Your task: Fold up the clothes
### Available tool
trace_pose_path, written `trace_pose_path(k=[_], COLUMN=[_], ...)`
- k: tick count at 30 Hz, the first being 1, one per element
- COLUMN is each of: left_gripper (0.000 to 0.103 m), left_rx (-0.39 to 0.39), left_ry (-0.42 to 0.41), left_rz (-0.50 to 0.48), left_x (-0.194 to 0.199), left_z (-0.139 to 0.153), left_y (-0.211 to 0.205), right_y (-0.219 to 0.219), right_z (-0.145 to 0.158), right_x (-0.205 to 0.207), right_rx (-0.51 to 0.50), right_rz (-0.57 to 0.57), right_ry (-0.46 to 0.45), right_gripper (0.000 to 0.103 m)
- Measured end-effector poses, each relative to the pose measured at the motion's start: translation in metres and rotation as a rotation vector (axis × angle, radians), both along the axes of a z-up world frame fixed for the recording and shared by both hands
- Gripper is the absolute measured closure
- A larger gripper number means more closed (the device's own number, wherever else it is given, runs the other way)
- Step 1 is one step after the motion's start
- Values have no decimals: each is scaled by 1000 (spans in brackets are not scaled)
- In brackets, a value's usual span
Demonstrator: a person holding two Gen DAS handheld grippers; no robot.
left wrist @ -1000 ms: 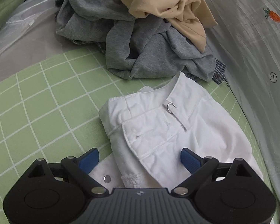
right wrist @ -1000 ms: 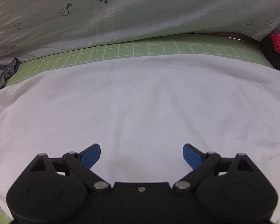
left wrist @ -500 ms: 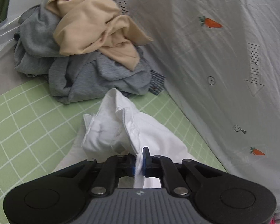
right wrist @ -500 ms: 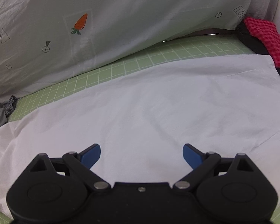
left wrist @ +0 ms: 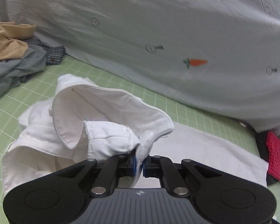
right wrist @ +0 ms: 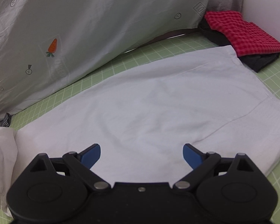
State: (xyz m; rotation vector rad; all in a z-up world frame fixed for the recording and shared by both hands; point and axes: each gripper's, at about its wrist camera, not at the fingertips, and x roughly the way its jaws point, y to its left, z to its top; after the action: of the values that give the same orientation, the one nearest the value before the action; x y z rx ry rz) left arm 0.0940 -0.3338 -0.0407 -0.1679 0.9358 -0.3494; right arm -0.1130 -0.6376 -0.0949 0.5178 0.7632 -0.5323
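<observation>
White trousers [left wrist: 95,123] lie on the green grid mat [left wrist: 37,91]. My left gripper [left wrist: 139,163] is shut on a fold of their waistband end, which is lifted and bunched above the mat. The legs of the white trousers [right wrist: 158,108] stretch flat across the mat in the right wrist view. My right gripper [right wrist: 141,155] hovers open just over them, with nothing between its blue pads [right wrist: 92,154]. The lifted bunch [right wrist: 1,149] shows at that view's left edge.
A pile of grey and beige clothes [left wrist: 11,56] sits at the far left. A pale cloth with carrot prints [left wrist: 177,37] rises behind the mat. Folded red checked and black garments [right wrist: 242,35] are stacked at the right end.
My left gripper closed on the trousers' waistband, then lifted it and swung right, so the clothes pile slid to the left. The right gripper turned right and stayed open.
</observation>
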Motion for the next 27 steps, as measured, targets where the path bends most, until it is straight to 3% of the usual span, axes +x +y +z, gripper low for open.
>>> trace_pose_path(k=[2, 3, 7, 9, 12, 14, 17, 19, 22, 27], left_gripper=[87, 86, 59, 53, 41, 23, 21, 21, 21, 21], left_rx=[34, 33, 30, 28, 9, 18, 73, 143, 202, 189], left_ry=[33, 31, 21, 16, -25, -86, -146, -134, -53, 66], left_rz=[-17, -21, -39, -48, -36, 7, 72, 135, 209, 228], left_x=[-5, -8, -20, -26, -35, -44, -49, -42, -24, 3], left_z=[-13, -11, -2, 3, 22, 36, 44, 36, 11, -33], left_y=[-19, -18, -17, -16, 8, 30, 65, 85, 112, 138], right_y=[-5, -7, -12, -13, -10, -7, 0, 6, 19, 31], right_z=[-2, -3, -3, -2, -3, -5, -7, -9, -9, -12], right_x=[-12, -16, -28, -28, -25, -18, -3, 8, 26, 44], right_rx=[-2, -2, -9, -9, -5, -4, 1, -1, -29, -69], right_rz=[-8, -10, -6, 5, 24, 37, 55, 71, 109, 131], right_ry=[15, 22, 31, 30, 28, 30, 38, 45, 68, 123], right_gripper=[7, 7, 7, 7, 7, 7, 7, 7, 7, 7])
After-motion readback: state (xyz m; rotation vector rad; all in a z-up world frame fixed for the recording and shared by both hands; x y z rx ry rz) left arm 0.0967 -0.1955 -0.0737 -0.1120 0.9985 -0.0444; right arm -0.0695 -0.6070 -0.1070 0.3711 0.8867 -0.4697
